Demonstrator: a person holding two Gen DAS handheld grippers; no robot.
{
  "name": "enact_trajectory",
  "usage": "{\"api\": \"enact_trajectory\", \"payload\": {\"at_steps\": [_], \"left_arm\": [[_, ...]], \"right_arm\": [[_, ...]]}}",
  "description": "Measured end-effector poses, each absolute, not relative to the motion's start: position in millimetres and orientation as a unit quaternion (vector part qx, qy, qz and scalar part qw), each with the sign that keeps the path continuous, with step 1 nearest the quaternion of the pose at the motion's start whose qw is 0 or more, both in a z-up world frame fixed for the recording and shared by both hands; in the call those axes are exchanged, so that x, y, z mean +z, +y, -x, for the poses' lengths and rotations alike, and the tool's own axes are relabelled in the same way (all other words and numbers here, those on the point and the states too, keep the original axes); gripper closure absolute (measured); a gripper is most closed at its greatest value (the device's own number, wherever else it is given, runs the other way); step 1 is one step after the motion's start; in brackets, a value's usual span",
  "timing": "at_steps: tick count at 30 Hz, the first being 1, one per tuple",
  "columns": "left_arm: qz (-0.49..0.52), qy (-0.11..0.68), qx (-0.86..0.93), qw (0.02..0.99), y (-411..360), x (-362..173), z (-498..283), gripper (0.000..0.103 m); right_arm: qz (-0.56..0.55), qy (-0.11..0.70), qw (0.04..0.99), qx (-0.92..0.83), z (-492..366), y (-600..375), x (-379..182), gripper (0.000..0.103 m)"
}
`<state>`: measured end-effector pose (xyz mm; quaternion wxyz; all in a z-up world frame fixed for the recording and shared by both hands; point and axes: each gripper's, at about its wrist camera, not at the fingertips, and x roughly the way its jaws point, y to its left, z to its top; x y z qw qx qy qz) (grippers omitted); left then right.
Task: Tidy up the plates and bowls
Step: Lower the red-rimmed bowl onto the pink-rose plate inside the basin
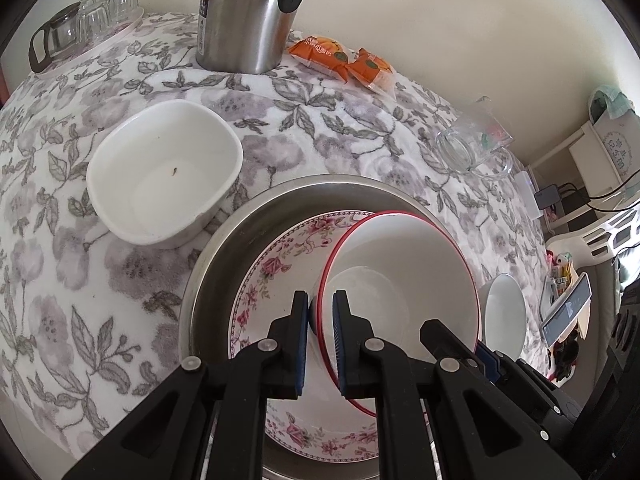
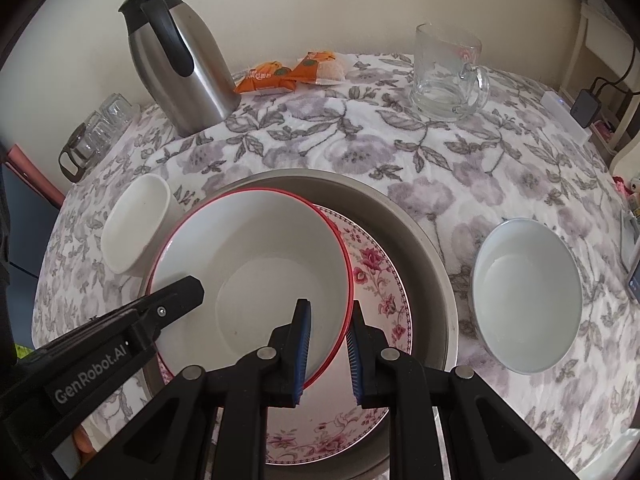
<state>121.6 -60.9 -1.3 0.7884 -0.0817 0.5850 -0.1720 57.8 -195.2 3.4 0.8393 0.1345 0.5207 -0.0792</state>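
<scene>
A white bowl with a red rim (image 1: 400,264) (image 2: 248,256) hangs tilted over a floral plate (image 1: 276,268) (image 2: 376,280), which lies in a round metal basin (image 1: 224,240) (image 2: 424,236). My left gripper (image 1: 320,304) is shut on the bowl's rim, one pad inside and one outside. My right gripper (image 2: 330,312) is shut on the opposite side of the same rim and also shows in the left wrist view (image 1: 456,338). In the right wrist view, one left finger (image 2: 180,292) reaches over the bowl's left edge.
A white square dish (image 1: 160,168) (image 2: 136,224) sits left of the basin, a white round bowl (image 1: 504,312) (image 2: 528,296) to its right. At the back stand a steel thermos (image 1: 244,16) (image 2: 180,64), orange snack packets (image 1: 340,58) (image 2: 288,72), a glass mug (image 1: 468,148) (image 2: 444,76) and a tray of glasses (image 1: 88,20).
</scene>
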Motion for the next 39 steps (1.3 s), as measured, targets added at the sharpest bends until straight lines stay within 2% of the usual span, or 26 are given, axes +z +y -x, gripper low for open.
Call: {"api": "enact_trajectory", "payload": {"at_steps": [7,19,21,26,30,39], "left_arm": [[0.089,0.586,-0.17,0.787,-62.8,-2.5,-124.5,0.088],[0.124,0.592,-0.179,0.776,-55.4,-5.6,-127.5,0.086],[0.128,0.592,-0.181,0.775,-54.8,-5.6,-127.7,0.084],[0.117,0.585,-0.172,0.784,-54.0,0.7,-126.5,0.083],[0.112,0.581,-0.171,0.788,-51.6,5.0,-126.5,0.075],[0.098,0.57,-0.18,0.795,-53.4,14.0,-123.5,0.074]], "right_arm": [[-0.131,0.519,0.841,-0.078,-60.5,-194.8,2.6,0.084],[-0.141,0.519,0.84,-0.074,-60.2,-198.1,1.7,0.084],[-0.144,0.52,0.839,-0.075,-60.4,-199.3,0.9,0.084],[-0.151,0.522,0.835,-0.087,-58.8,-206.9,-0.7,0.084],[-0.16,0.523,0.832,-0.089,-56.9,-212.3,-1.2,0.084],[-0.161,0.526,0.83,-0.092,-55.1,-215.9,-1.7,0.084]]}}
